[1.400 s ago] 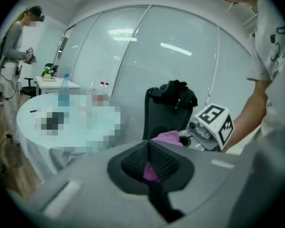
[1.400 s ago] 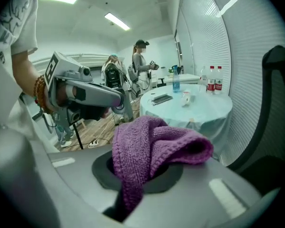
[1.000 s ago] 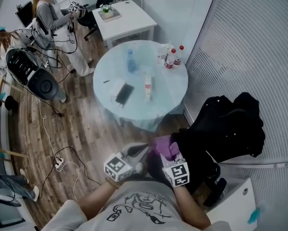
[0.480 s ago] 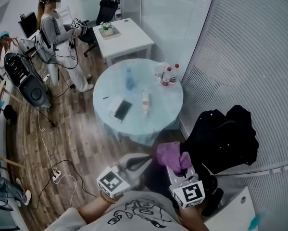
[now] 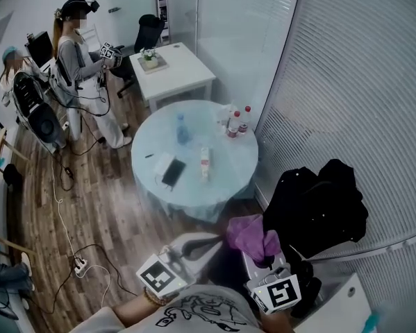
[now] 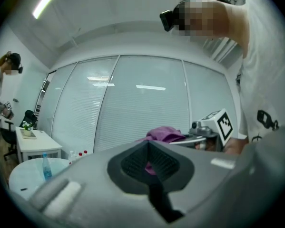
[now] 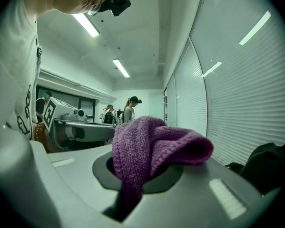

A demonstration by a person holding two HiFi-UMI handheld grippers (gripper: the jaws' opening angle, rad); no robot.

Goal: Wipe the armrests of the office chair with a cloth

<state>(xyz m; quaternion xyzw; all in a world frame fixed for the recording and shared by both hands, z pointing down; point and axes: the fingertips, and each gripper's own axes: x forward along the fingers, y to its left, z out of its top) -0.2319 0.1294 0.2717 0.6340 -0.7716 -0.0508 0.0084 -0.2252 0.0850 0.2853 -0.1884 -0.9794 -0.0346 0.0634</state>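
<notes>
My right gripper is shut on a bunched purple cloth, which bulges out of its jaws in the right gripper view. It is held close to my body, just left of the office chair. A black garment hangs over the chair and hides most of it, so I cannot make out an armrest. My left gripper sits beside the right one, shut with nothing in it. The cloth shows beyond its jaws.
A round glass table ahead carries bottles, a phone and a carton. Beyond it stands a white square table. Two people stand at the far left among equipment, and cables lie on the wood floor. A blinds-covered glass wall runs along the right.
Both grippers have drawn back toward my body and sit lower in the head view. The cloth is still held. The table and chair have shifted up and left in view.
</notes>
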